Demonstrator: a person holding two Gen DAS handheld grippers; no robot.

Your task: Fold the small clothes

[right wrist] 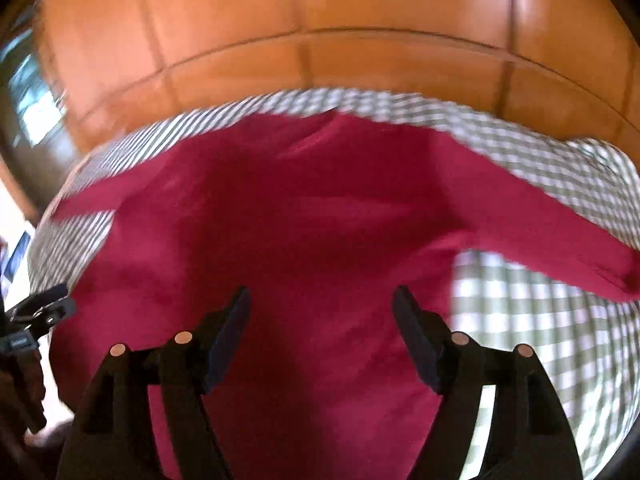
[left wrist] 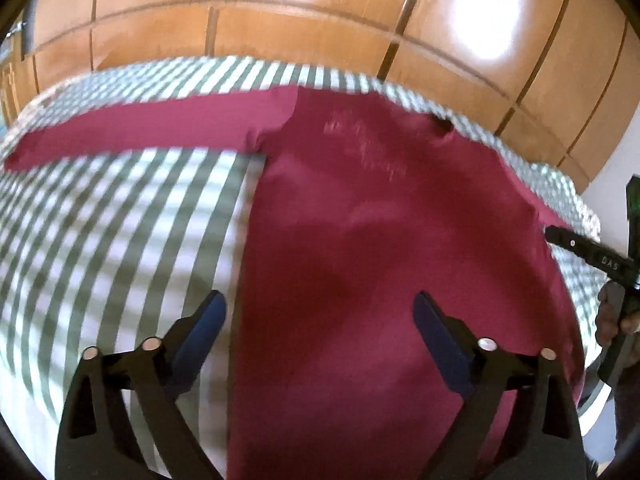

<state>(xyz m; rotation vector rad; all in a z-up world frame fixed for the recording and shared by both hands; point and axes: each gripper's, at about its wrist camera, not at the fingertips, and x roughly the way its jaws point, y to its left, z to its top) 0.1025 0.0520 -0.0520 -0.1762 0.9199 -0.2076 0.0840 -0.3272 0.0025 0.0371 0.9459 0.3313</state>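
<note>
A dark red long-sleeved shirt [left wrist: 360, 220] lies flat on a green-and-white checked bedsheet [left wrist: 120, 220], with one sleeve [left wrist: 140, 124] stretched out to the left. My left gripper [left wrist: 320, 316] is open and empty above the shirt's lower left edge. In the right wrist view the shirt [right wrist: 300, 208] fills the middle, its other sleeve [right wrist: 560, 236] reaching right. My right gripper [right wrist: 322, 312] is open and empty above the shirt's body. The right gripper also shows at the right edge of the left wrist view [left wrist: 588, 252]. The left gripper shows at the left edge of the right wrist view [right wrist: 36, 316].
Wooden wardrobe doors [left wrist: 320, 12] stand behind the bed's far edge, also in the right wrist view [right wrist: 320, 40]. The checked sheet [right wrist: 540, 320] spreads around the shirt. A bright window [right wrist: 32, 96] shows at far left.
</note>
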